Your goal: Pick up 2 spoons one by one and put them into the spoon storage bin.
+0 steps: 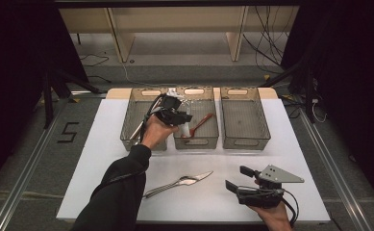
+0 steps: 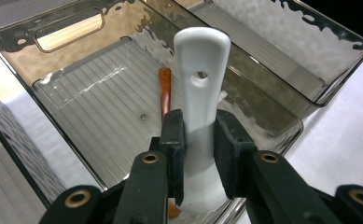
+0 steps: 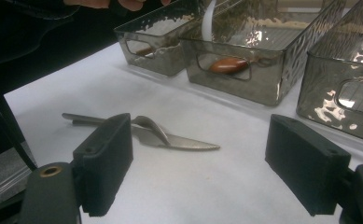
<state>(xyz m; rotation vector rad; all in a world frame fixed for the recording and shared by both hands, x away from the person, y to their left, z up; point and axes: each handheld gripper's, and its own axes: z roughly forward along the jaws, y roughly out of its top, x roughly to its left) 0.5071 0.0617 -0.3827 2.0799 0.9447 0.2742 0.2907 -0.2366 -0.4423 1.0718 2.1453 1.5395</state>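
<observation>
My left claw (image 2: 200,140) grips the white spoon (image 2: 201,84) over the middle bin (image 2: 67,35); my right claw (image 3: 198,172) stands open, knife (image 3: 179,140) just ahead.

**White spoon up on end over the middle bin**

The white spoon (image 2: 201,93) stands almost upright in the centre of the left gripper view, a glossy piece with a broad flat handle end at the top and a small hole just below it. Its lower part runs down toward the bottom of the frame, over the near wall of the middle bin (image 2: 76,116). That bin is smoky, see-through plastic with a ribbed floor and a cut-out handle at upper left. In the high view the spoon (image 1: 186,129) shows as a pale sliver just left of centre, upper half.
</observation>
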